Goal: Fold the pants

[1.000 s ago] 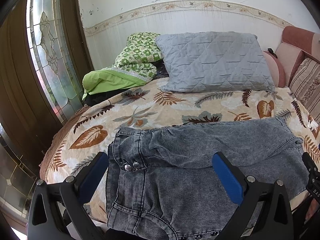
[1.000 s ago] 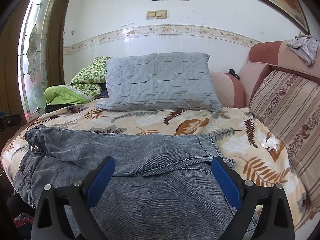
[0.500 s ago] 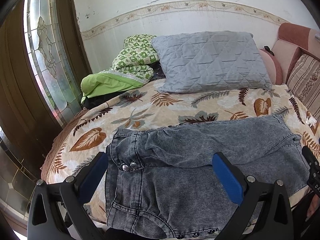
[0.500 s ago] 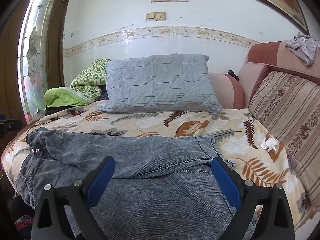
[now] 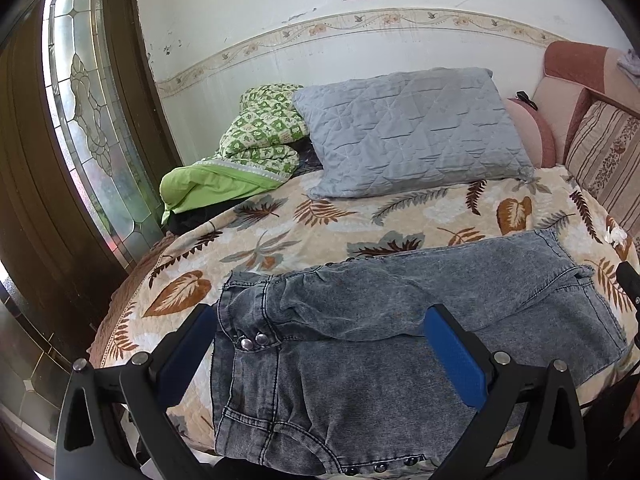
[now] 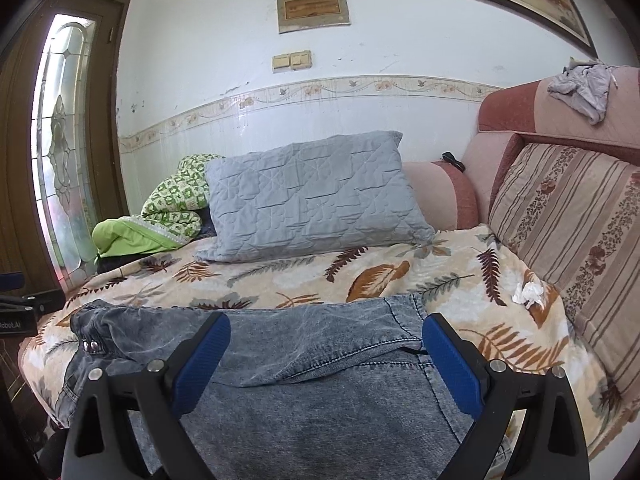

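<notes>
at the bottom of each frame the left claw (image 5: 320, 350) and right claw (image 6: 326, 360) stand released and empty above the pants (image 5: 380, 344), which lie across the near edge of the bed (image 5: 280, 236) at lower centre, one leg doubled over the other. judged from the denim, the pants are soft, fairly heavy and not slippery, so grip the thick waistband (image 5: 240, 340) at lower left and the hems (image 6: 408, 320). versus one second ago, both views have lifted and pulled back; the grey pillow (image 5: 408, 132) behind stays put.
</notes>
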A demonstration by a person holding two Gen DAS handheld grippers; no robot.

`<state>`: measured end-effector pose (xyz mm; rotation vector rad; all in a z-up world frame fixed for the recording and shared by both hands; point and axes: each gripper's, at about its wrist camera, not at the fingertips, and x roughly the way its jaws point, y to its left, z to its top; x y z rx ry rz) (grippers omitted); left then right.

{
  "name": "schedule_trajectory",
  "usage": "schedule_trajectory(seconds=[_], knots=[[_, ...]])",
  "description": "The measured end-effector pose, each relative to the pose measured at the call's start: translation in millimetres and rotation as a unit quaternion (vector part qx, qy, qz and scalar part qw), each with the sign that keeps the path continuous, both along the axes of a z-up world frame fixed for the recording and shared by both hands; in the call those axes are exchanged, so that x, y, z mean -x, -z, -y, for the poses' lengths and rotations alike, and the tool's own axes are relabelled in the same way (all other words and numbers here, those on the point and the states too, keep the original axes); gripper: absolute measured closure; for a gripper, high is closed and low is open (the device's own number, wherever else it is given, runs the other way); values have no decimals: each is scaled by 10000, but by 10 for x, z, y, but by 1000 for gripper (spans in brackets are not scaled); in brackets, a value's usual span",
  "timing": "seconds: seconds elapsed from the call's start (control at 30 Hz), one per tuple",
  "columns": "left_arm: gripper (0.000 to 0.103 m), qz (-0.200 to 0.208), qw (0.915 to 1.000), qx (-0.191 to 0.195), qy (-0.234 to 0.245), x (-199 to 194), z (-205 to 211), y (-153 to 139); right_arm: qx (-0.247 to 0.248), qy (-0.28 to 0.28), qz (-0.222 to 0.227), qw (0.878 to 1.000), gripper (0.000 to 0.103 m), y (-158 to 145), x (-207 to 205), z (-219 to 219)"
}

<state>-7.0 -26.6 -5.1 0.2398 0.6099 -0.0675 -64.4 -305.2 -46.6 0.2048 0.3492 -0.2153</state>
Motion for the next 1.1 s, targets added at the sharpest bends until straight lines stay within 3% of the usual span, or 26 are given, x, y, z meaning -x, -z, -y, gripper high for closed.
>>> schedule_trajectory(seconds=[0.43,0.7,1.1], knots=[[0,-194,9998,-23,-17,-98,7,139,-311,111,-179,9993,5,103,-86,160],[0,-353,9994,-16,-45,-222,11,262,-202,59,-376,9991,5,210,-202,114],[0,-798,9965,-165,-201,-610,-87,648,-355,157,-746,9965,5,399,-545,318]])
